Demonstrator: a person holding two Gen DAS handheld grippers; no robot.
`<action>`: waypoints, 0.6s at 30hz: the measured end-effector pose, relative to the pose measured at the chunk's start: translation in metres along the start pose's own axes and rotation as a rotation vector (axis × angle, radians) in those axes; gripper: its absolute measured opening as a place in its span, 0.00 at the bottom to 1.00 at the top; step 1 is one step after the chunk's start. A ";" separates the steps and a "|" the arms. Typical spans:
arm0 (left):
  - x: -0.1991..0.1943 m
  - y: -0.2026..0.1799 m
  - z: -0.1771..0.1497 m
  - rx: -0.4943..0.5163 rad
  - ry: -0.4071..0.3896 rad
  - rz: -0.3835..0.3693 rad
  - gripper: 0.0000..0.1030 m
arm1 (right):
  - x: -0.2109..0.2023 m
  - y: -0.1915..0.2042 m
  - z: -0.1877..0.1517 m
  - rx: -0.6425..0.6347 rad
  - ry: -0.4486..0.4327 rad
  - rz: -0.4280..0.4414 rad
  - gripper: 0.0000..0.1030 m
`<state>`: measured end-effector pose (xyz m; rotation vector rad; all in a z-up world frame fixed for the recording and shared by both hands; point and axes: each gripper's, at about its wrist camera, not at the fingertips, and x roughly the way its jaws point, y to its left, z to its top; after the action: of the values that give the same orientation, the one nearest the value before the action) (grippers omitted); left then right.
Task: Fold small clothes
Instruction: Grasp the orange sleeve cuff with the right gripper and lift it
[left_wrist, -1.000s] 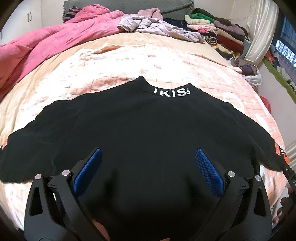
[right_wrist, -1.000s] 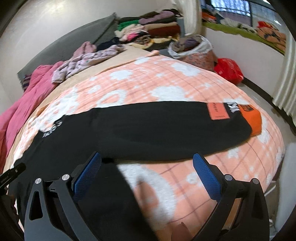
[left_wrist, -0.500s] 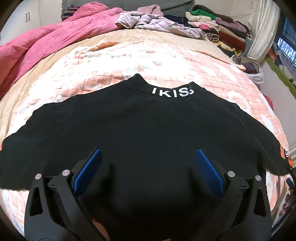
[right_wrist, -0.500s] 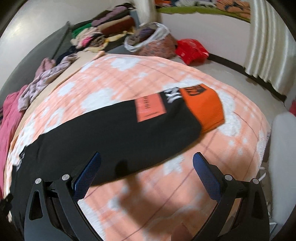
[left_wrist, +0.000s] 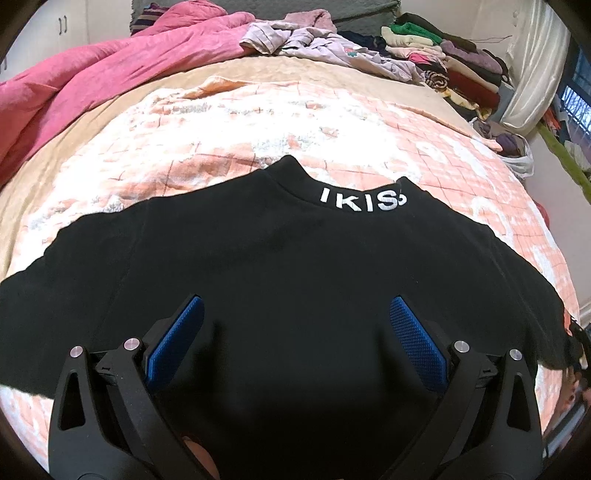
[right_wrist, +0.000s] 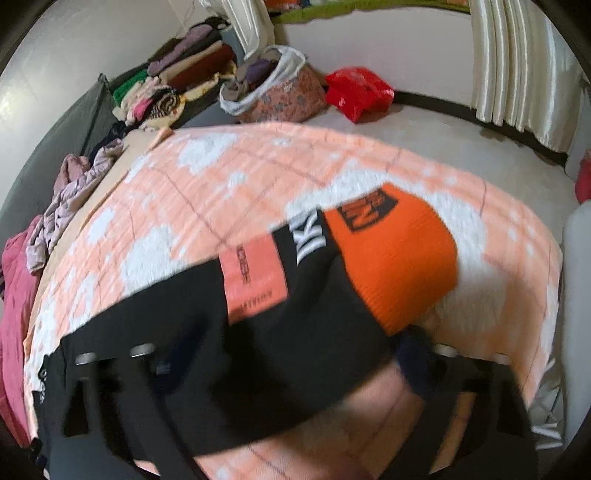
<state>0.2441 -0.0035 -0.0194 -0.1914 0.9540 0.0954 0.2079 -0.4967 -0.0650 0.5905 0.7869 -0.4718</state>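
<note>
A small black sweatshirt (left_wrist: 280, 266) with white "IKIS" lettering on the collar (left_wrist: 364, 201) lies spread flat on the bed, sleeves out to both sides. My left gripper (left_wrist: 295, 332) is open and empty, hovering over the sweatshirt's lower body. In the right wrist view, the right sleeve (right_wrist: 258, 332) with its orange cuff (right_wrist: 399, 258) and peach patch (right_wrist: 255, 277) lies on the blanket. My right gripper (right_wrist: 284, 369) is open, its fingers blurred, straddling the sleeve just short of the cuff.
The bed has a peach and white checked blanket (left_wrist: 258, 122). A pink duvet (left_wrist: 92, 85) and loose clothes (left_wrist: 332, 48) lie at the far end. Stacked folded clothes (left_wrist: 454, 59), a bag of clothes (right_wrist: 273, 88) and a red bag (right_wrist: 358, 92) stand beside the bed.
My right gripper has swept right along the sleeve and come down close over it near the orange cuff. The left gripper has edged slightly toward the collar.
</note>
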 end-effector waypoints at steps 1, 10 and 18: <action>-0.001 0.000 -0.001 0.001 -0.004 -0.002 0.92 | 0.002 -0.001 0.003 0.005 -0.003 0.005 0.47; -0.007 0.001 -0.004 -0.012 -0.022 -0.017 0.92 | -0.022 0.020 0.005 -0.059 -0.067 0.205 0.16; -0.016 0.017 -0.003 -0.059 -0.023 -0.026 0.92 | -0.066 0.113 -0.017 -0.270 -0.096 0.434 0.16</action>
<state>0.2295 0.0122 -0.0099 -0.2565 0.9260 0.1018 0.2254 -0.3907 0.0115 0.4648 0.5959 0.0067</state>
